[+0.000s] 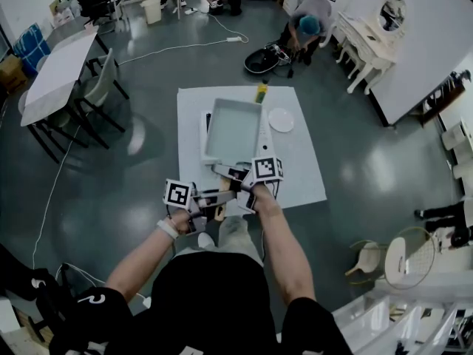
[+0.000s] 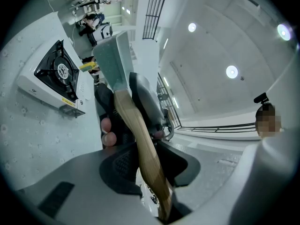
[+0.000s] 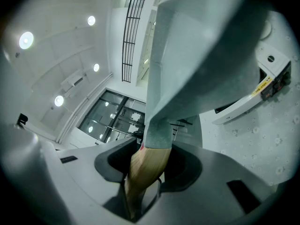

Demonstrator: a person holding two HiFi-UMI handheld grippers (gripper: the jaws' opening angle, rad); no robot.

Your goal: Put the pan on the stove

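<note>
A square grey pan [image 1: 233, 130] with a wooden handle [image 1: 219, 196] hangs over the white stove [image 1: 203, 135] on the table. Both grippers are shut on the handle, my right gripper [image 1: 240, 187] nearer the pan and my left gripper [image 1: 203, 202] at the handle's end. In the left gripper view the handle [image 2: 140, 144] runs between the jaws of my left gripper [image 2: 140, 168] toward the pan [image 2: 112, 60], and the stove's black burner [image 2: 54, 76] lies to the left. In the right gripper view my right gripper [image 3: 147, 165] clamps the handle [image 3: 145, 172]. The pan's underside [image 3: 201, 55] shows above the stove [image 3: 262, 88].
A white table [image 1: 303, 176] bears the stove, a yellow bottle [image 1: 261, 92] at the far edge and a small white plate [image 1: 281, 120] right of the pan. A long table with chairs [image 1: 55, 80] stands far left. A person [image 1: 307, 28] crouches on the floor beyond.
</note>
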